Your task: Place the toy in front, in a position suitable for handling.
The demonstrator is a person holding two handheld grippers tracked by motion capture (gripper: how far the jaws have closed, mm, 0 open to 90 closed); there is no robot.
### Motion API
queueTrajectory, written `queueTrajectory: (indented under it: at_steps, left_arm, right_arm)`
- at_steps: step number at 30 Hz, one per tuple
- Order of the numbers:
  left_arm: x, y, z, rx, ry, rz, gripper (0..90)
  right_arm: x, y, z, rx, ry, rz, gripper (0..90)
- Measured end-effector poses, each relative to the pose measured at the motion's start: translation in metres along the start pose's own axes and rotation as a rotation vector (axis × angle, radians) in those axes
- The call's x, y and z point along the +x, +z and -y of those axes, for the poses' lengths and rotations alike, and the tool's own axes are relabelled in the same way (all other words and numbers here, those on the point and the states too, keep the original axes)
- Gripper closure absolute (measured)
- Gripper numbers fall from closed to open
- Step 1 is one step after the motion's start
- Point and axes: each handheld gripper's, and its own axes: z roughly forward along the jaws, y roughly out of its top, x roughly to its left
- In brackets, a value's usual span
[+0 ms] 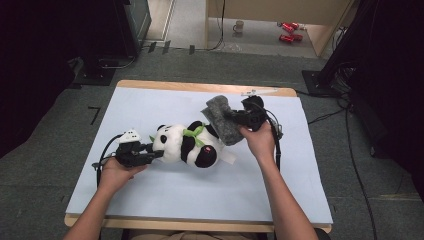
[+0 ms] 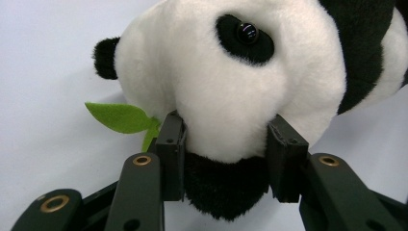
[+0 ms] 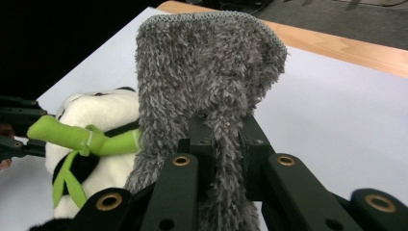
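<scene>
Fingers point(image 2: 174, 154) of the L gripper point(image 1: 150, 151), seen at lower centre of the left gripper view, are closed partway and pressed into the muzzle of the panda plush point(image 1: 187, 145); white pile bulges between the pads. Fingers point(image 3: 202, 144) of the R gripper point(image 1: 231, 119), bottom centre of the right gripper view, are clamped near fully together on a fold of the grey shaggy cloth point(image 1: 222, 119), which is held upright above them.

Fig. layout, high view: panda lies on its side at centre of the white tabletop point(image 1: 165, 195), head toward frame left. Cloth is held just right of centre, upper half of frame, its lower edge near or touching the panda's upper side; contact can't be settled from the high view. A green leaf scarf point(image 3: 82, 139) is tied round the neck.

Risks, as judged:
- Head hold is on soft stuffing only. If the cloth is dragged hard across the body, the muzzle may be pulled out of the pads and the toy spun or slid on the smooth sheet.
- Only a narrow pinch of cloth is taken. Fibres are loose and slippery, so it may be tugged free under friction w/ the plush.
- Long pile may be snagged on the scarf ends or the white tag point(image 1: 227, 159), so that these are shifted.
- Approx. no view of cloth underside is given, so contact may be misjudged.
</scene>
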Motion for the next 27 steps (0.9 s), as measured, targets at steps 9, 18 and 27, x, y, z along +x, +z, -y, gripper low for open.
queueTrajectory:
  at_steps: [9,18,27]
  left_arm:
    - [-0.001,0.0,0.001,-0.004,-0.014,-0.009,57.1]
    - [-0.001,0.0,-0.001,0.0,-0.024,-0.009,56.9]
    - [0.002,0.0,-0.004,0.012,-0.036,0.005,56.6]
  right_arm:
    - [0.004,0.031,0.008,0.072,-0.037,0.042,79.4]
    - [-0.011,0.027,0.024,0.081,0.008,0.062,79.8]
    - [-0.022,0.025,0.036,0.154,0.019,0.103,79.9]
